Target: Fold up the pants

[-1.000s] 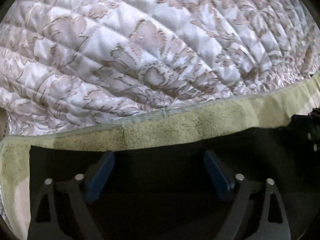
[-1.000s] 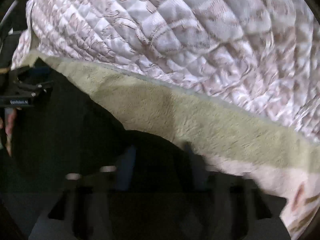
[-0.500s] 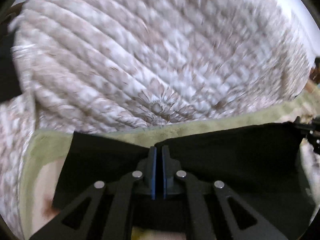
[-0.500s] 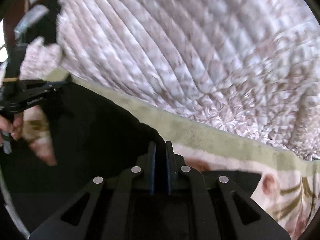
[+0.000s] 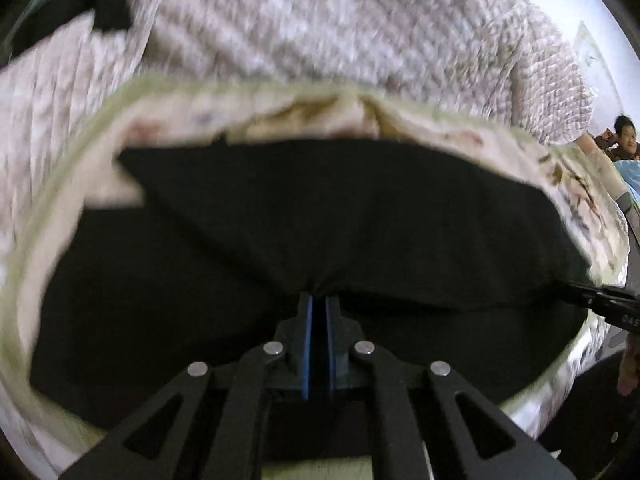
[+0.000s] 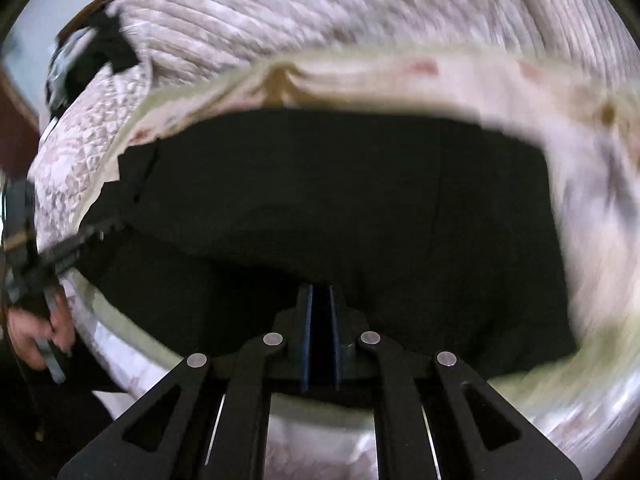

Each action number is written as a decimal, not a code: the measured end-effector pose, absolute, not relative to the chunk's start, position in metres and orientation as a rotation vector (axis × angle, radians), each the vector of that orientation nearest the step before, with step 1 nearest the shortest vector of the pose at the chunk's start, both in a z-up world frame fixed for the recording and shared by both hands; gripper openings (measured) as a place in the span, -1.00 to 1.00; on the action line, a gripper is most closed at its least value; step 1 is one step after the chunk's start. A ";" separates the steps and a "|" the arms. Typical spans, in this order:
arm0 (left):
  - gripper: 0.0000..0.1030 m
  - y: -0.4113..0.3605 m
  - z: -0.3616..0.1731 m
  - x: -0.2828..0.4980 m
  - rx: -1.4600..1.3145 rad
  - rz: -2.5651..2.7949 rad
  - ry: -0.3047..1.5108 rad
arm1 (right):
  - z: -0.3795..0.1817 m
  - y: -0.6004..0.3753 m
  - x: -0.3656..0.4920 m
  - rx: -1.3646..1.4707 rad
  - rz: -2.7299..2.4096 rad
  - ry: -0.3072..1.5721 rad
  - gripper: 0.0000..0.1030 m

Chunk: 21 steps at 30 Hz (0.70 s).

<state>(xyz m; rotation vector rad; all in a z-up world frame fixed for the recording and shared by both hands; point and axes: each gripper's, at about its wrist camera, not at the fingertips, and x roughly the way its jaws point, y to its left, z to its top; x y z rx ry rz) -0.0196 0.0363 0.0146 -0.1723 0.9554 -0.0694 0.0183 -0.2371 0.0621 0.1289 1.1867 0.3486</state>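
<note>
**Both tongs pinch the black pants above the bed**

A quilted bedspread [image 5: 360,20] in pale pink and white fills the far half of both views and covers the bed. On it lies a cream blanket [image 6: 460,80] with a green edge and faint floral print; it spreads under the pants and shows around them on the left, far and right sides. Much of it is blurred.

The black pants [image 5: 340,208] take up the middle of each view, spread wide from left to right over the blanket. Their near edge is gathered up at two points, and the fabric runs in shallow folds away from each.

The left tongs [image 5: 319,300] are closed on the near edge of the pants, blue pads pressed almost together with dark cloth between them. The right tongs [image 6: 320,292] are likewise clamped on the near edge, with a fold of cloth in the narrow gap.

In the left wrist view the right tongs [image 5: 600,304] reach in from the right edge, touching the pants' right end. In the right wrist view the left tongs [image 6: 60,256] show at the left, with the person's hand [image 6: 36,328] gripping the handle.

A dark item [image 6: 100,56] lies at the far left of the bedspread, too blurred to identify.
</note>
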 end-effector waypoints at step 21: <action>-0.87 0.051 -0.001 0.083 0.048 0.170 0.895 | 0.061 -0.315 0.004 0.644 0.129 0.988 0.25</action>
